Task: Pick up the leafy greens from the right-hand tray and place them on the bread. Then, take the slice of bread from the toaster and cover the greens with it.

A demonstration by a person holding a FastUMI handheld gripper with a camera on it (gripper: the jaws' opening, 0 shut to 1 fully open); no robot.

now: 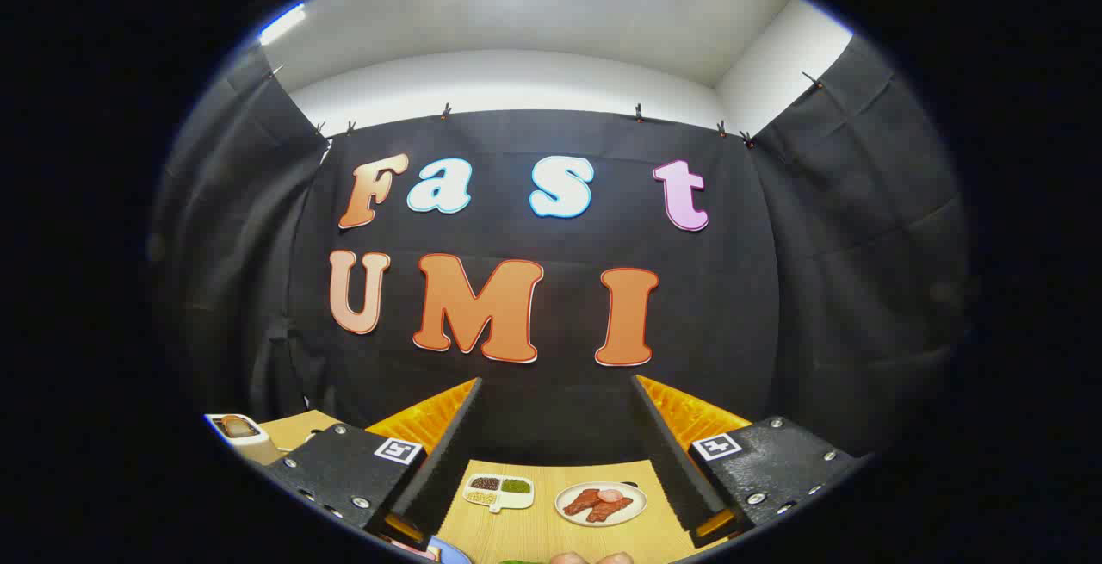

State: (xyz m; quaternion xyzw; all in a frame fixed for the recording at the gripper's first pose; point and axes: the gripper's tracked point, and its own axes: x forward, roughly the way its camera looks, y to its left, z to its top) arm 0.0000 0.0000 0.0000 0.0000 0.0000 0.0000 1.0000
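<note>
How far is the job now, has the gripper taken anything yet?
Nothing looks done. The gripper is open and empty, raised above the wooden table. A bread slice still sits in the toaster beside the fingers. Picking the greens, placing them and covering with that slice all remain.

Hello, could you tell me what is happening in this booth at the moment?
A person is holding a handheld set of tongs above a wooden table, fingers spread open with nothing between them. Seen between the fingers on the table are a divided dish of small fillings and a plate of meat slices. A toaster with a bread slice in it stands off beyond the left finger. Nothing has been grasped yet, so the sandwich job appears to be at its start.
</note>
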